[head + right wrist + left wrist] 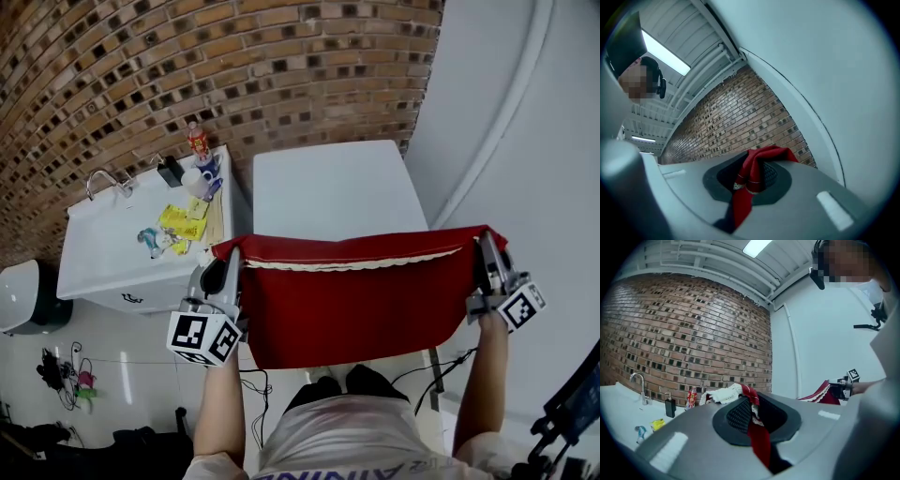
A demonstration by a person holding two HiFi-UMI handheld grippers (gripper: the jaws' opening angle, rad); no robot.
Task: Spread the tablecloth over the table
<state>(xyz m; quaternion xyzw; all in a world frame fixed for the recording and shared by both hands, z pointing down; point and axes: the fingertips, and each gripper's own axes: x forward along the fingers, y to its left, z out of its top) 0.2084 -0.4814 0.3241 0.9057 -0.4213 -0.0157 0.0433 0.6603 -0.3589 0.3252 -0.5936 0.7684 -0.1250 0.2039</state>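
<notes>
A red tablecloth [356,305] with white lace trim hangs stretched between my two grippers, above the near end of the white table [328,192]. My left gripper [228,255] is shut on its left top corner; the red cloth [757,427] and its lace bunch between the jaws in the left gripper view. At the cloth's right top corner my right gripper [488,242] is shut on it, and red cloth [747,180] fills the jaws in the right gripper view. The cloth hides the table's near edge.
A white sink counter [122,244] stands left of the table, with a tap [103,178], a red bottle [198,141], a cup and yellow packets on it. A brick wall runs behind; a white wall is to the right. Cables lie on the floor at lower left.
</notes>
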